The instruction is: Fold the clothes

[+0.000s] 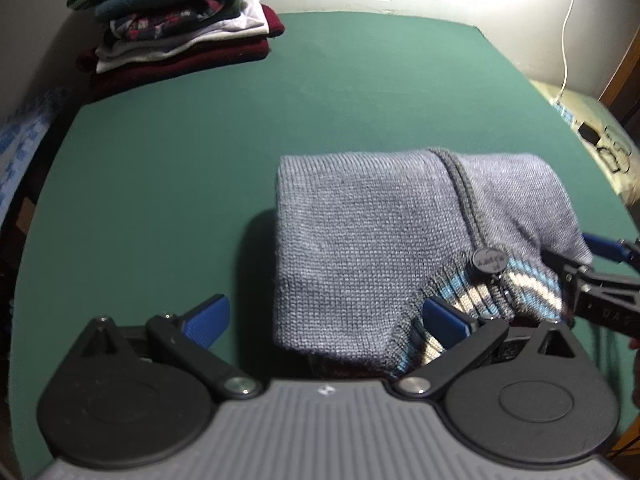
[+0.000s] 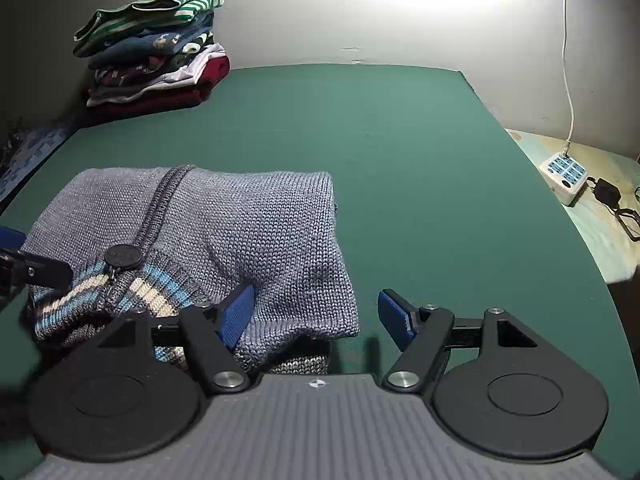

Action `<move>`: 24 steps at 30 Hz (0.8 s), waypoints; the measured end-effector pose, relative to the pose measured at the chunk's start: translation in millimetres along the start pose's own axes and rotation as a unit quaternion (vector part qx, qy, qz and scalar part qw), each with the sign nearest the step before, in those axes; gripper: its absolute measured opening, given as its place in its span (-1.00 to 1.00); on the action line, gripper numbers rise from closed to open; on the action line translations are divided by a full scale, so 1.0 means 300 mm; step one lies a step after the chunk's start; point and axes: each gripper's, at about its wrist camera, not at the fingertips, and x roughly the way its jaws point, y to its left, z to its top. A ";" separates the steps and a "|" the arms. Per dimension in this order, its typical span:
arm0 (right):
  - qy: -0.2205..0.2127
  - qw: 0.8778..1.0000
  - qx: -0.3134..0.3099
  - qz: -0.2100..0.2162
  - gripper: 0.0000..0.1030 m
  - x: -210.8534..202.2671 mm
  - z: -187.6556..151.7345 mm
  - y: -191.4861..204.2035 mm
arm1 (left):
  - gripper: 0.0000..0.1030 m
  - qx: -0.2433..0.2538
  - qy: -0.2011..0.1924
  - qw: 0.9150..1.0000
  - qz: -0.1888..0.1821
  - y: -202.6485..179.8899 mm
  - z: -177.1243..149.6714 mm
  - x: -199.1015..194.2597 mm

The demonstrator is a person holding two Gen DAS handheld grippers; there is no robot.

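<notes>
On the near part of the green felt-covered worktop [image 2: 400, 128], a folded grey-blue knitted sweater [image 1: 360, 248] is laid, its ribbed zip placket running diagonally down to a round black zip pull [image 1: 489, 259]. Below the pull, the striped collar in blue, cream and grey [image 1: 528, 284] is turned toward the near edge.

The left gripper [image 1: 326, 320] is held over the sweater's near-left corner with its blue-padded fingers [image 1: 210, 318] spread wide; the sweater's near edge is seen between them, yet no pad is seen pressing on the knit. One pad is set against the green surface, the other beside the striped collar.

The right gripper [image 2: 316, 316] is likewise held with its fingers [image 2: 394, 318] spread apart. The sweater's near-right corner is seen between them, with one pad lying at or over the knit and the other over bare green cloth. Whether that pad touches the fabric cannot be told.

At the far-left corner, against the pale wall, a stack of folded clothes [image 2: 152, 52] is piled, topped by a green-and-white striped garment [image 2: 160, 6]. Beyond the worktop's right edge, a white power strip [image 2: 564, 176] with a white cable [image 2: 566, 60] rising from it is seen.
</notes>
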 end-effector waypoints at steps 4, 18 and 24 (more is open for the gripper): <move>0.000 1.000 0.000 0.002 0.38 0.000 -0.001 -0.001 | 0.98 -0.026 0.018 0.999 -0.015 0.050 -0.001 0.014; 0.032 0.997 0.045 0.053 0.35 -0.007 -0.008 -0.052 | 0.98 -0.081 0.061 0.991 -0.088 0.070 0.001 0.110; 0.041 0.996 0.025 0.070 0.32 -0.017 0.032 -0.076 | 0.98 -0.080 0.065 0.991 -0.080 0.081 0.017 0.124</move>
